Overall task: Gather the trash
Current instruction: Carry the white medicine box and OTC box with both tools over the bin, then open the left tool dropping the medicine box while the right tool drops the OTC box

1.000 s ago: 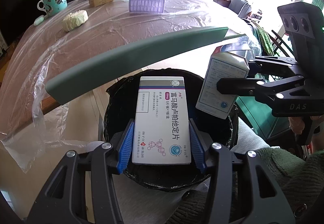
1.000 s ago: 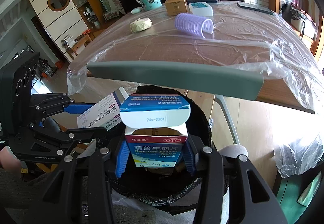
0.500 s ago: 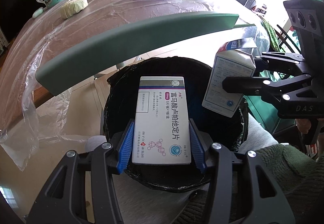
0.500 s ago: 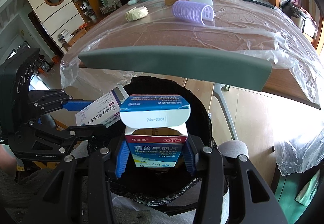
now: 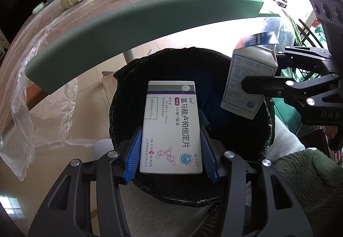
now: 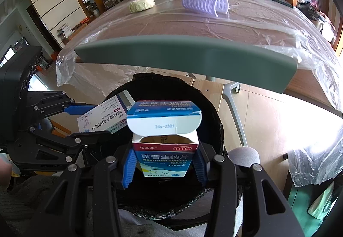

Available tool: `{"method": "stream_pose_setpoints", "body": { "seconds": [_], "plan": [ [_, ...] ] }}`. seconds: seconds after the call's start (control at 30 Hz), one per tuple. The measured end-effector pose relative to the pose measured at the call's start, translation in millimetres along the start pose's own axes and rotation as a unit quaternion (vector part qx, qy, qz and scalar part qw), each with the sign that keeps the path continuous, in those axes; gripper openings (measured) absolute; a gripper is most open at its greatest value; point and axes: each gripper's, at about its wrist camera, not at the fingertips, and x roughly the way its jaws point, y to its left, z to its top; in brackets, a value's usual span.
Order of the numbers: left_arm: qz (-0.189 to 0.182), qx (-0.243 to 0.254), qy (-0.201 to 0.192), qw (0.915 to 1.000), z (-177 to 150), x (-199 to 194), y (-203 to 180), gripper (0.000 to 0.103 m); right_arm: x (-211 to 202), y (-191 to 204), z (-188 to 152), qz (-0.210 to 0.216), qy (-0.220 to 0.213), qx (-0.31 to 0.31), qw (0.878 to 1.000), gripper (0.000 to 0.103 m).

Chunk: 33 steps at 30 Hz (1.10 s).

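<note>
Left gripper [image 5: 171, 149] is clamped on a white medicine box [image 5: 171, 127], blue pads pressing its long sides, box held right over the mouth of the black-lined trash bin [image 5: 137, 181]. Right gripper [image 6: 164, 165] is clamped on a blue-and-white naproxen box [image 6: 165, 157] with its top flap hanging open, also over the bin opening.

Change over the last second: both grippers have come down toward the bin and tipped a bit steeper; the bin mouth fills more of each view and the table [image 5: 107, 14] slides up toward the frame top. Grip is unchanged on both. Judgement: this is the lowering step just before release; both boxes look placed to fall inside once the jaws part.

Hidden or unclear: the bin interior is black, so any contents or depth can't be told. The green chair back [image 5: 128, 29] cuts across both views and covers the near table edge. Whether the naproxen box is empty can't be seen. Lower ends of both boxes sit between the pads, partly covered. The person shows only as a green sleeve [image 5: 308, 183].
</note>
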Motion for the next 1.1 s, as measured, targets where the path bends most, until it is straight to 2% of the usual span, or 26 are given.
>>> {"method": "stream_pose_setpoints", "body": {
  "seconds": [0.77, 0.8, 0.87, 0.97, 1.1],
  "plan": [
    [0.021, -0.003, 0.018, 0.9996, 2, 23, 5, 0.052, 19, 0, -3, -0.019, 0.020, -0.010, 1.000, 0.045],
    [0.018, -0.004, 0.013, 0.9997, 2, 22, 6, 0.055, 19, 0, -3, -0.020, 0.020, -0.008, 1.000, 0.046],
    [0.007, -0.009, 0.002, 0.9999, 2, 19, 7, 0.081, 20, -2, -4, -0.020, 0.020, -0.002, 1.000, 0.048],
    [0.011, -0.010, -0.015, 0.9998, 3, 13, 8, 0.085, 16, -4, -4, -0.015, 0.012, 0.007, 1.000, 0.064],
    [0.012, -0.011, -0.016, 0.9998, 3, 9, 8, 0.086, 7, -6, -4, -0.021, -0.001, 0.009, 1.000, 0.067]
  ]
}}
